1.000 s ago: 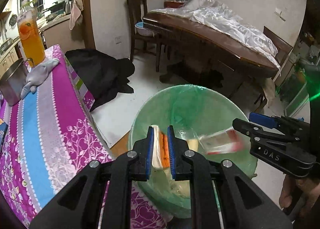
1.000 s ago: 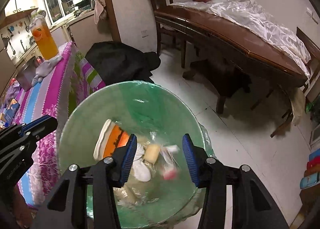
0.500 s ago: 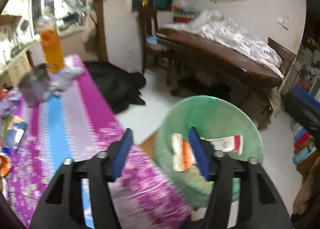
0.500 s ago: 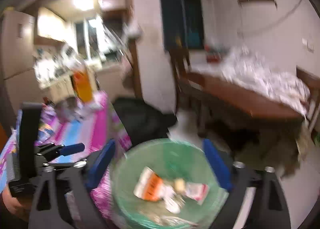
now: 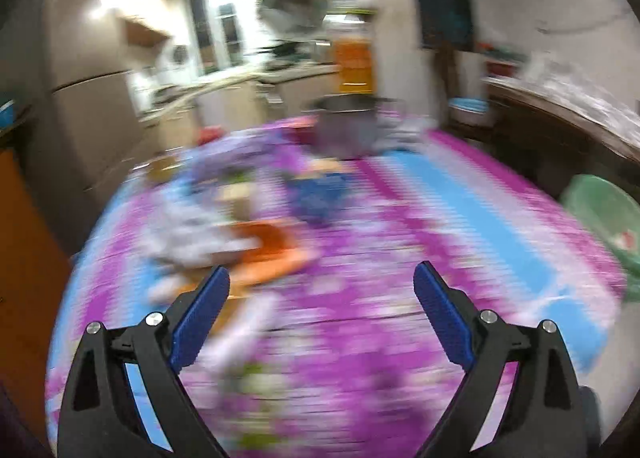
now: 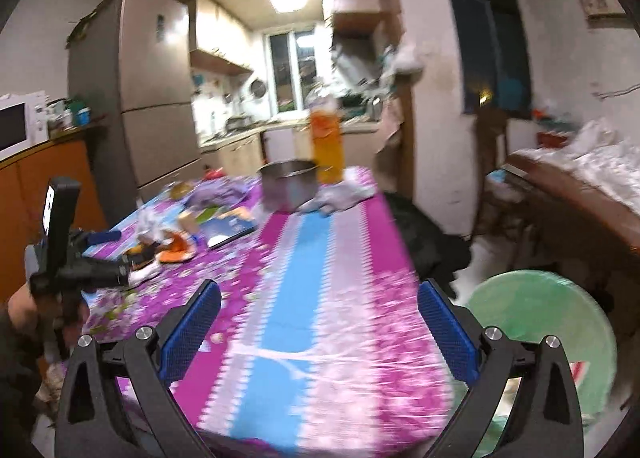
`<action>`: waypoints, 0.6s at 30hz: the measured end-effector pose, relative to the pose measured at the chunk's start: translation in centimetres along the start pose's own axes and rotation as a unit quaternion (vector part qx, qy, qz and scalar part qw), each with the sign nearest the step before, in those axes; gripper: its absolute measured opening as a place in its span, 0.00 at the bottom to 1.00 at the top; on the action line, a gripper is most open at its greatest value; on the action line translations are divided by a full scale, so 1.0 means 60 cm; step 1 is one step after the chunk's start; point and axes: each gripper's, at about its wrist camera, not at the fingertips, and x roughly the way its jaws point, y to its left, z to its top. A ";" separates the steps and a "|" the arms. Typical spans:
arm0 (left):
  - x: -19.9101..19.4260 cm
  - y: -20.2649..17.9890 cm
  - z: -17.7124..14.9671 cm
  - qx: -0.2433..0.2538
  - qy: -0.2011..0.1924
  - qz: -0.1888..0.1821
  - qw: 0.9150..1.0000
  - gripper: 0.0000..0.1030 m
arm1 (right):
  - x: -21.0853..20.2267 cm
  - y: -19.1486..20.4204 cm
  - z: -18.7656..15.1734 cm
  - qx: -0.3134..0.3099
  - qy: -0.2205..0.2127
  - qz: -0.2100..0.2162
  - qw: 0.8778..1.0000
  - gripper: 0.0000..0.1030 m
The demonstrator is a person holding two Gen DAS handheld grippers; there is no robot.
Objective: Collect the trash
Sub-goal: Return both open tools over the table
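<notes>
The green-lined trash bin (image 6: 540,322) stands on the floor at the table's right end; it also shows in the left wrist view (image 5: 604,214), with a red-and-white wrapper inside. My left gripper (image 5: 320,290) is open and empty above the purple tablecloth (image 5: 360,298). It also shows at the left of the right wrist view (image 6: 80,258). My right gripper (image 6: 320,302) is open and empty over the near end of the table. Orange scraps and crumpled paper (image 6: 172,248) lie on the table's left part. The left wrist view is blurred.
A metal pot (image 6: 288,186), an orange drink bottle (image 6: 328,146), a grey cloth (image 6: 344,194) and a dark book (image 6: 228,228) sit at the table's far end. A wooden dining table (image 6: 580,194) stands at right; a black bag (image 6: 424,234) lies on the floor.
My left gripper let go of the orange-and-white wrapper into the bin and opened wide. Both grippers have swung left from the bin to face the table.
</notes>
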 end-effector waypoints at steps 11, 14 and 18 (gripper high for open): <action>0.081 0.092 -0.028 0.021 0.025 0.003 0.999 0.84 | 0.100 0.135 -0.015 -0.030 0.046 0.068 0.996 0.95; 0.100 0.104 -0.034 0.006 0.045 -0.012 0.999 0.58 | 0.121 0.150 -0.013 -0.033 0.052 0.075 0.995 0.95; 0.114 0.115 -0.044 -0.006 0.073 -0.024 0.997 0.33 | 0.145 0.165 -0.010 -0.031 0.062 0.089 0.994 0.95</action>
